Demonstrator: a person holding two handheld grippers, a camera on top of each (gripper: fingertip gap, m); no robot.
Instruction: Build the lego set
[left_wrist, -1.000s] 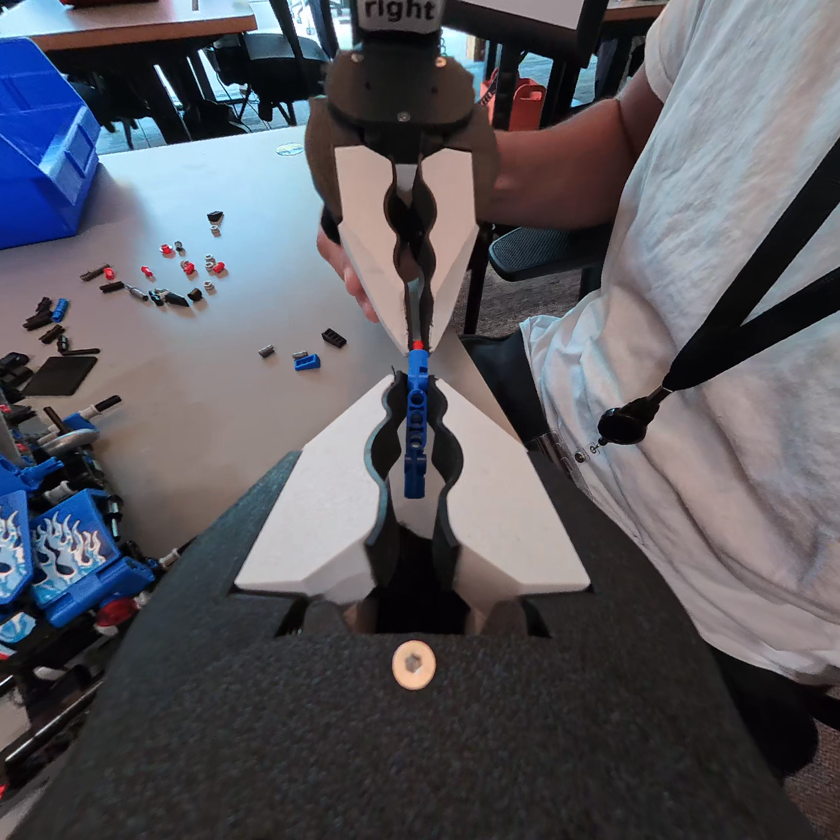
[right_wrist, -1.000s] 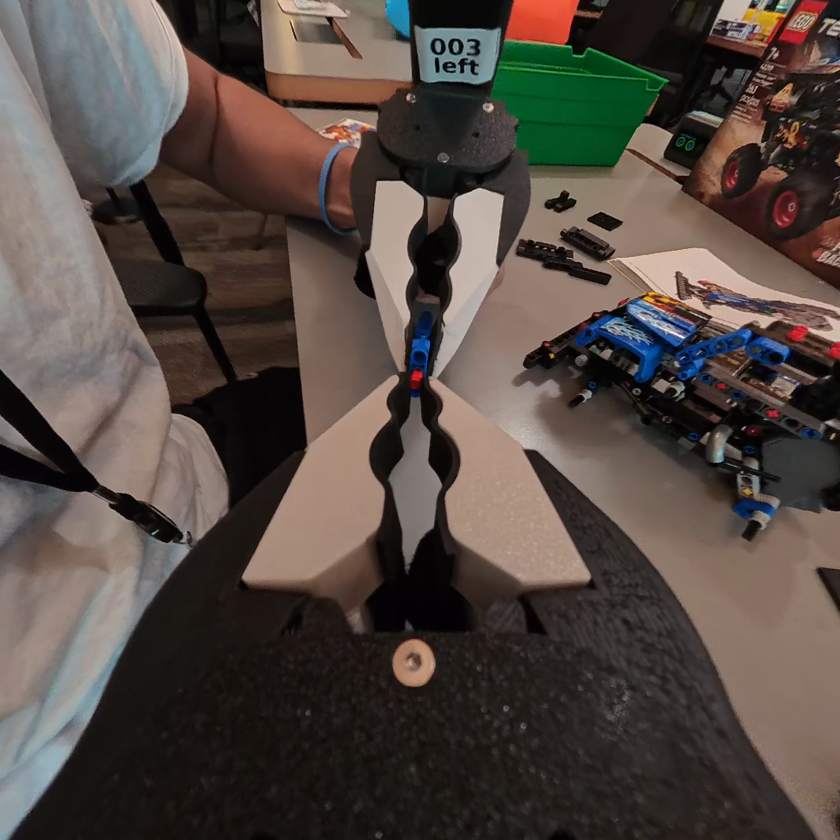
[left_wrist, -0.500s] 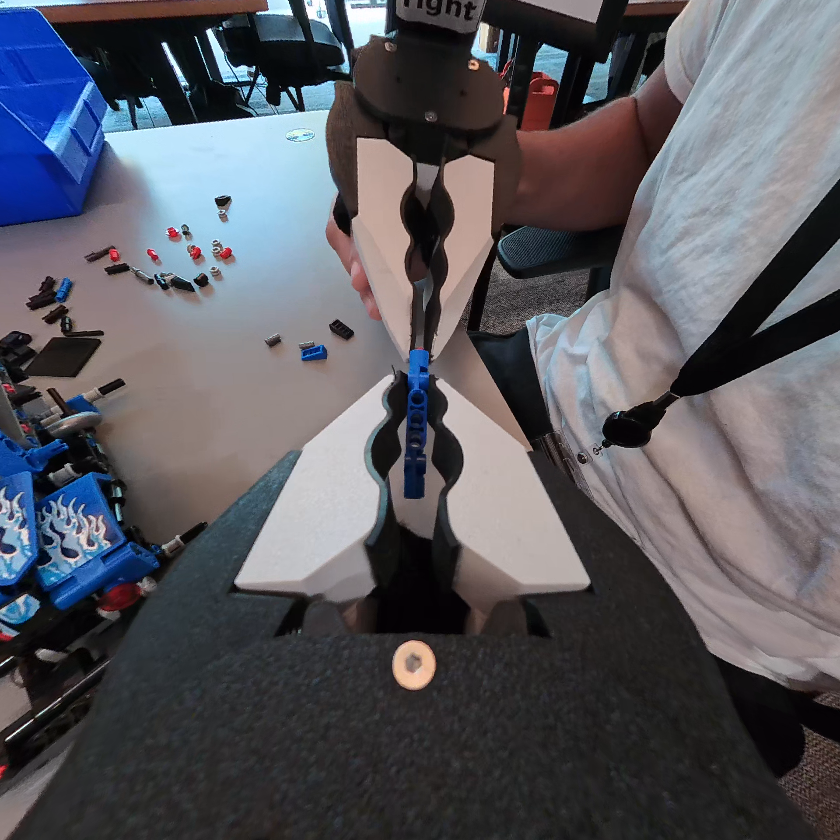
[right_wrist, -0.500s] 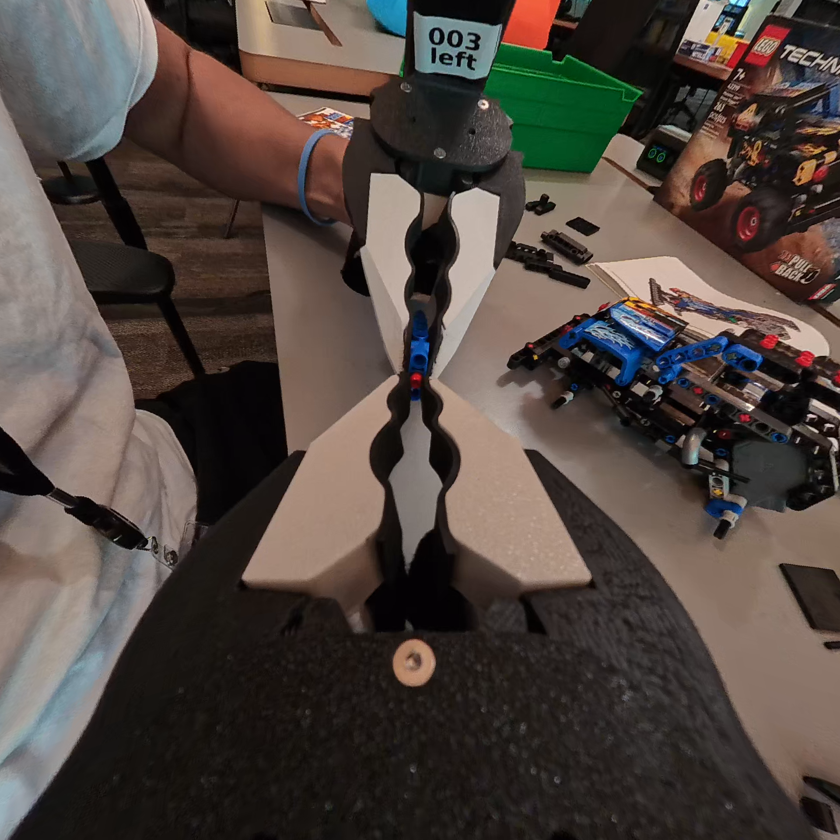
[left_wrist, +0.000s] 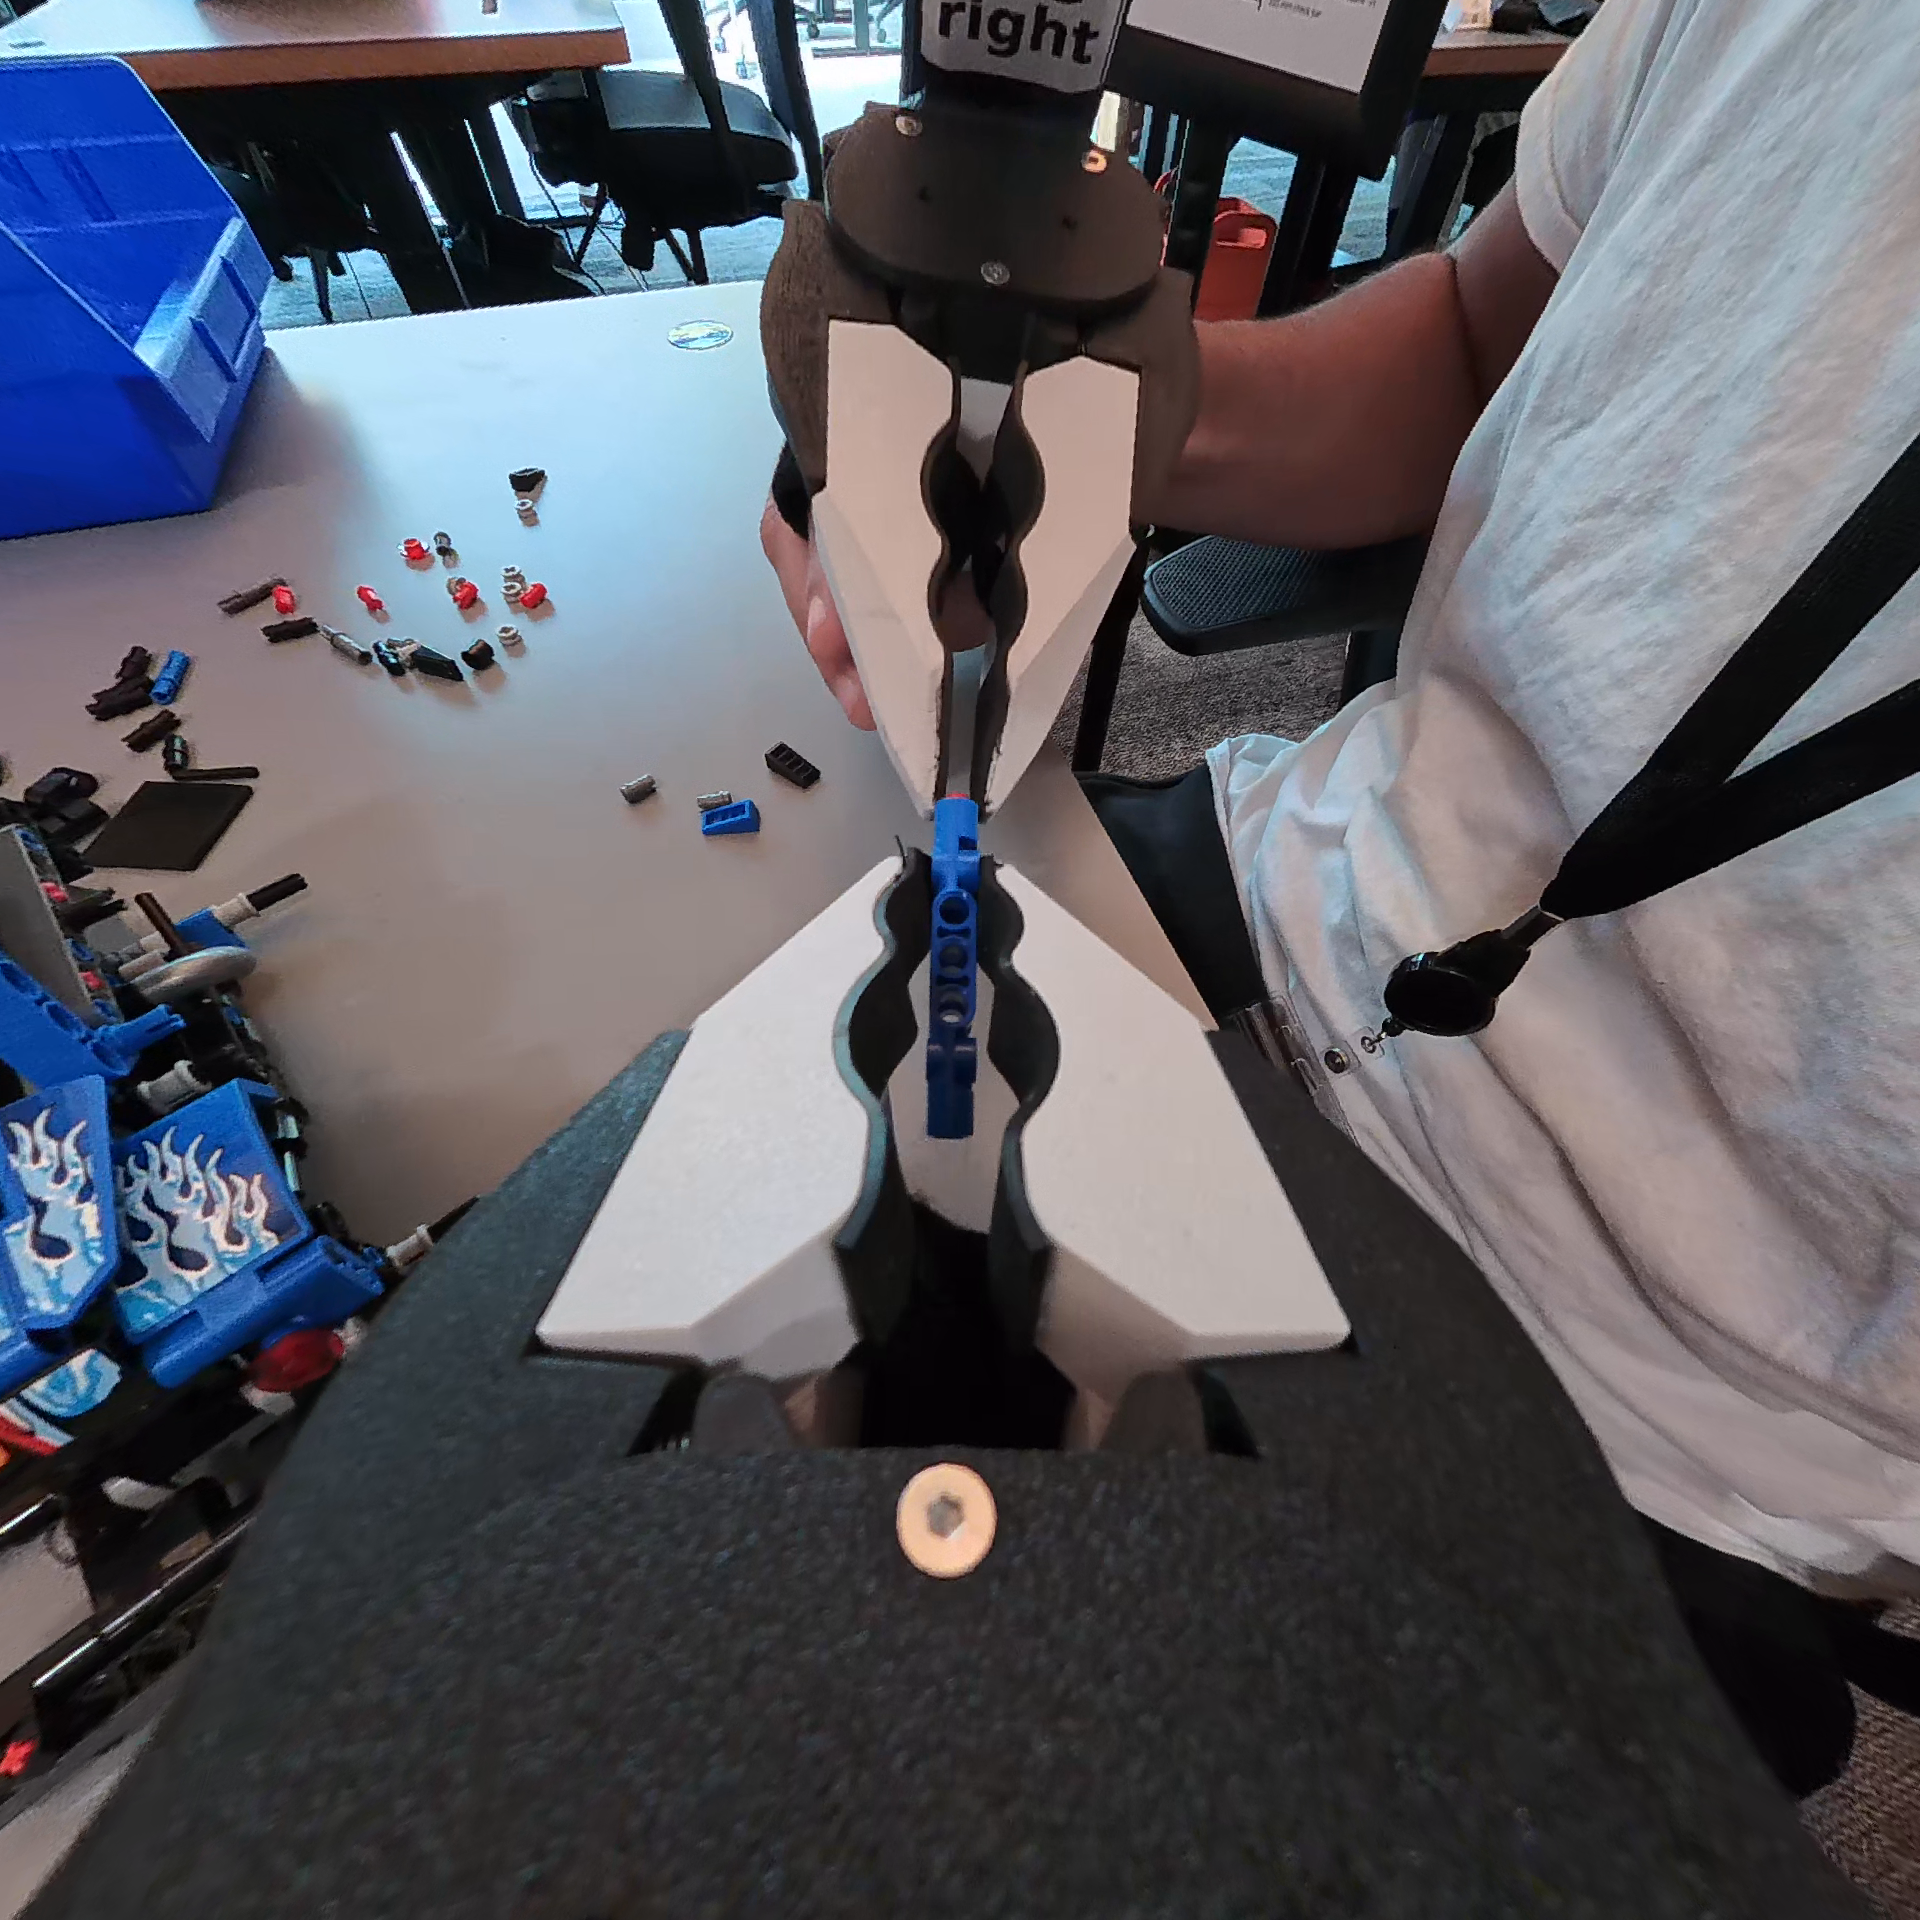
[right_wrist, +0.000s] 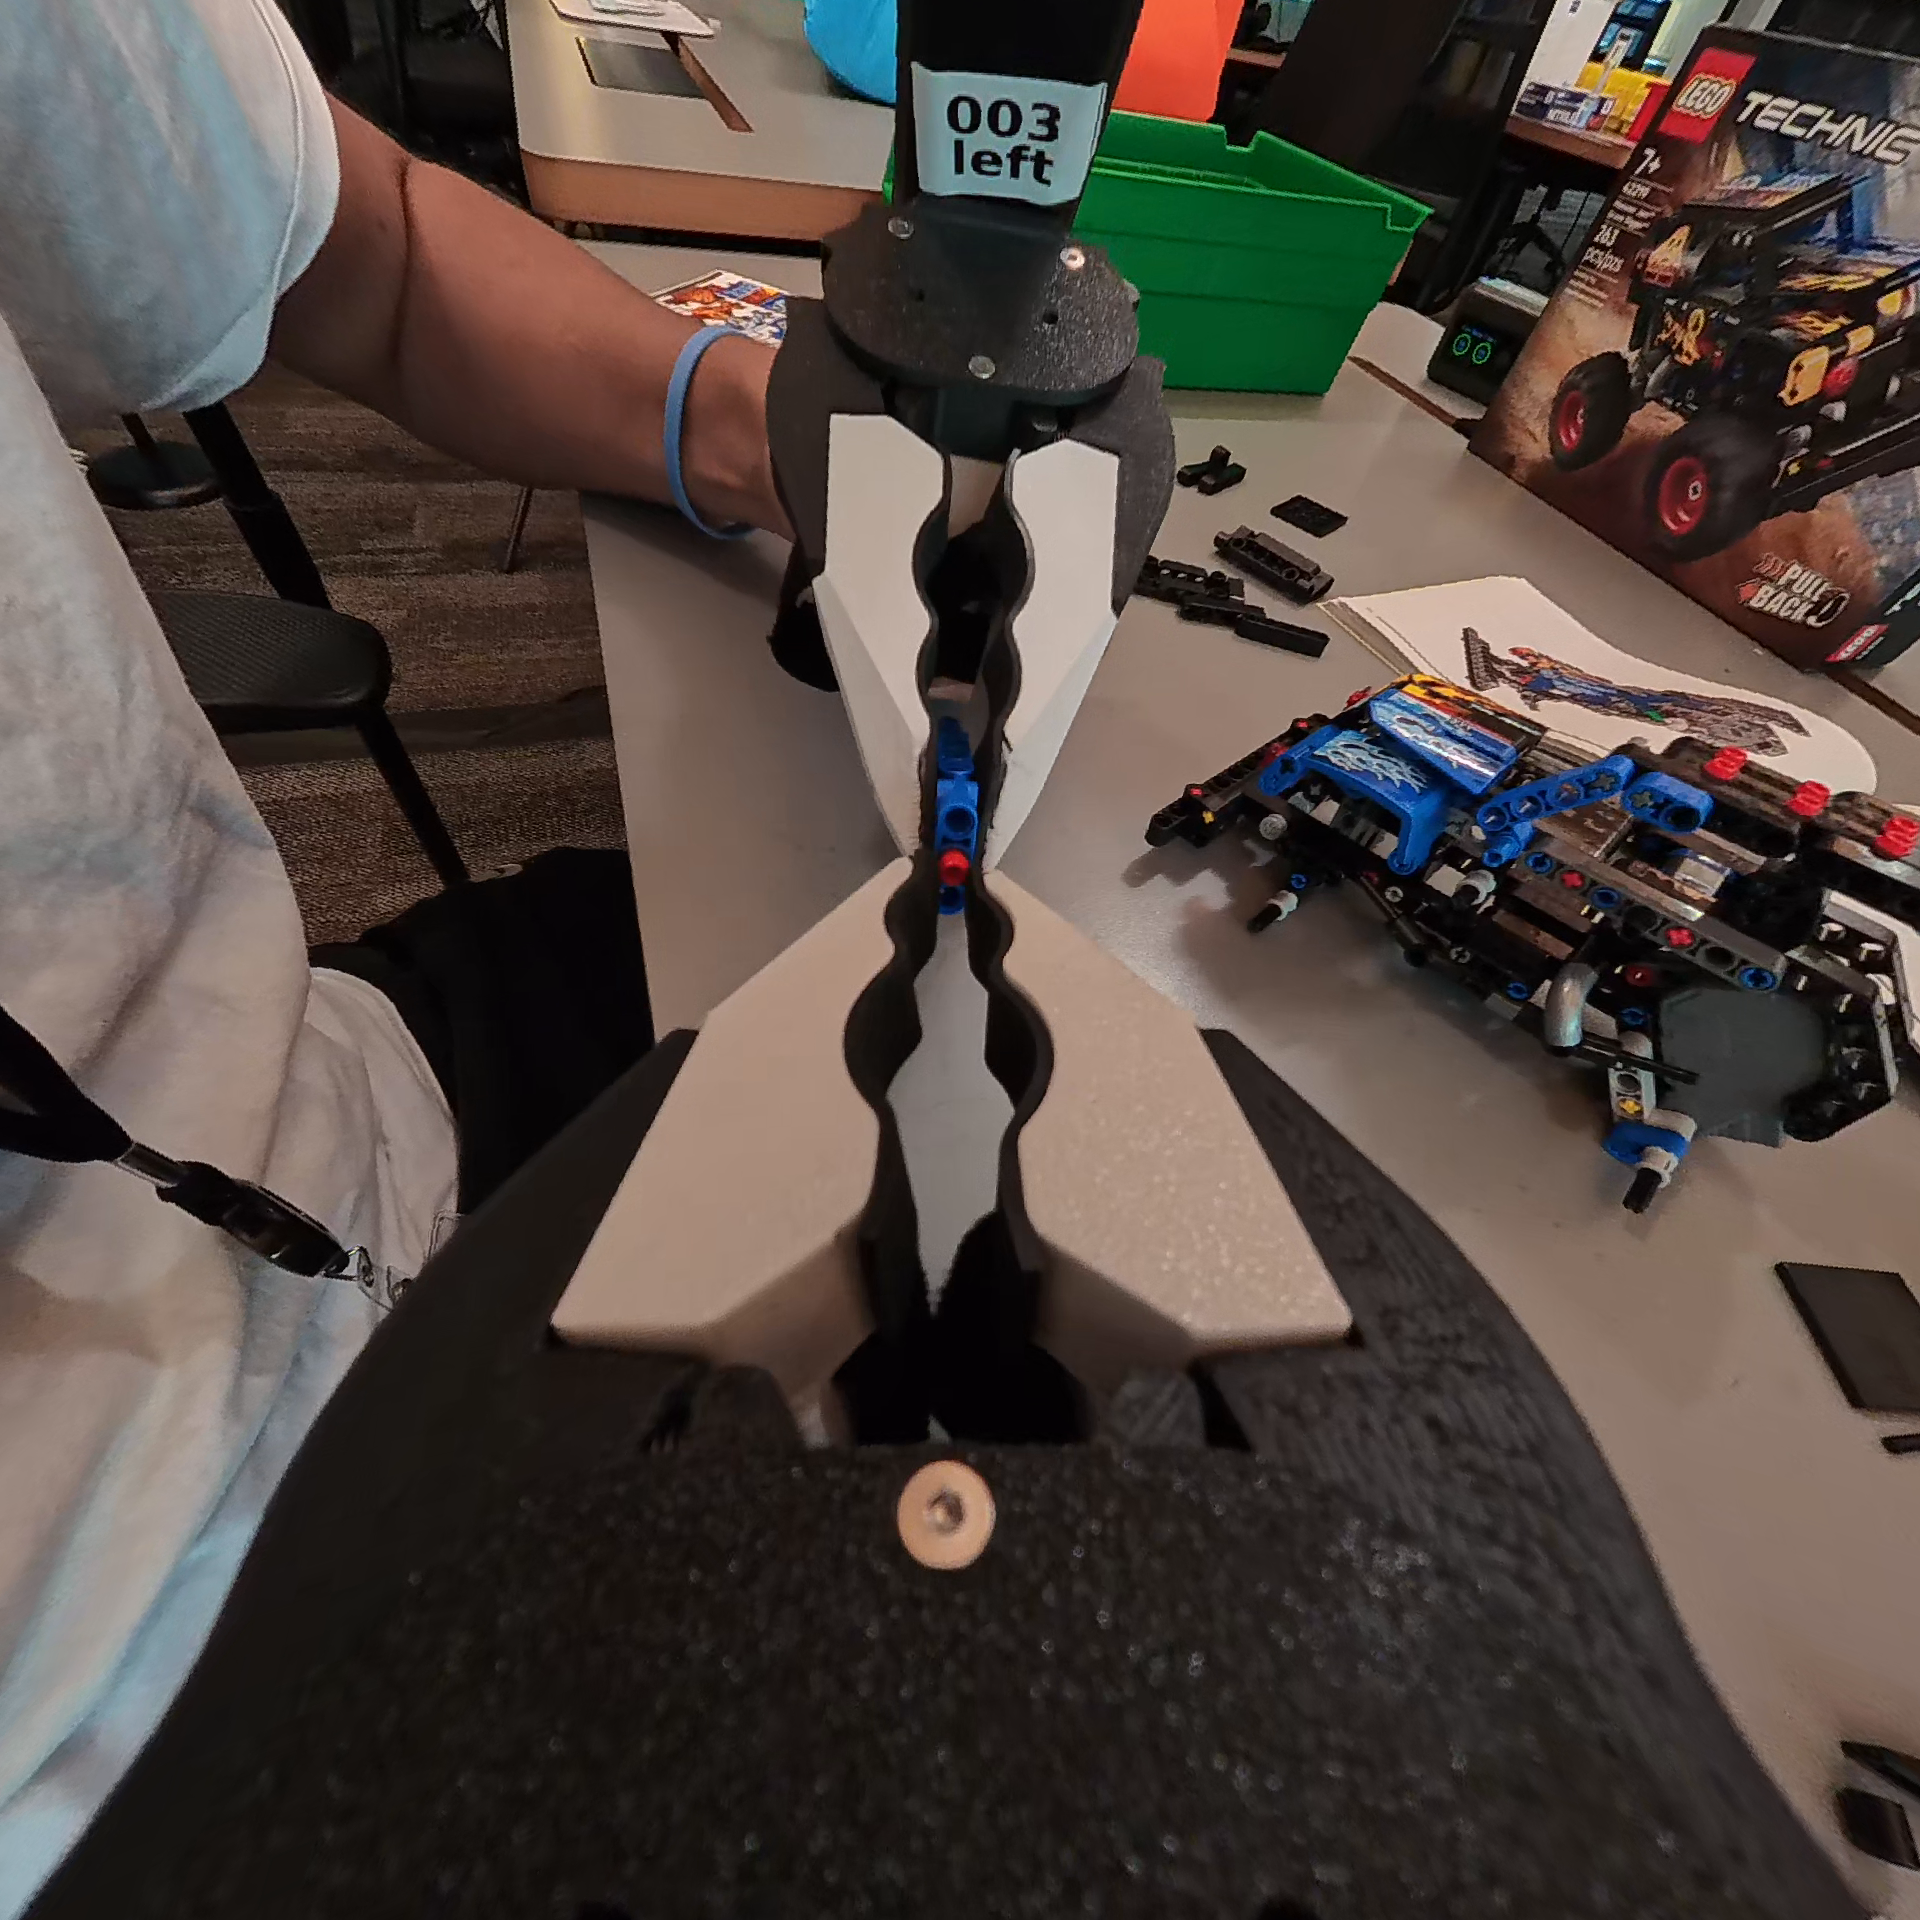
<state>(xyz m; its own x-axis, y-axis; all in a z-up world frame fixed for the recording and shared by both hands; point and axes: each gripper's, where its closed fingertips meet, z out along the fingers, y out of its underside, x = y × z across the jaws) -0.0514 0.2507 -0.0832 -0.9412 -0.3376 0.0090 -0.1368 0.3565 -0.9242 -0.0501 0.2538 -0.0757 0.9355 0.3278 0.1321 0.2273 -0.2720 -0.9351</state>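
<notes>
Holding the two grippers tip to tip above the near edge of the grey table (left_wrist: 499, 997), you have them pointed straight at each other. Your left gripper (left_wrist: 951, 883) is clamped on a blue beam (left_wrist: 951, 987), which lies lengthwise between its fingers with its far end poking out past the tips. Your right gripper (right_wrist: 951, 894) has its fingers drawn nearly together at the tips around a small red pin (right_wrist: 952, 862) set in that end of the beam; whether it truly grips the pin, you cannot tell from these views. Your bare forearm (right_wrist: 499, 353) reaches in from the left of the right wrist view, a blue band (right_wrist: 686, 436) around the wrist.

One half-built truck model (right_wrist: 1558, 862), blue and black, sits on the table to the right. Beyond it lie one open instruction booklet (right_wrist: 1538, 644) and one printed box (right_wrist: 1745, 312). About five red pins (left_wrist: 462, 587) are scattered among small grey and black bits at the far left of the left wrist view, and one lone blue brick (left_wrist: 729, 818) lies nearer.

Two bins stand at the back: one blue bin (left_wrist: 114, 312) and one green bin (right_wrist: 1247, 249). Their contents are hidden from you.
</notes>
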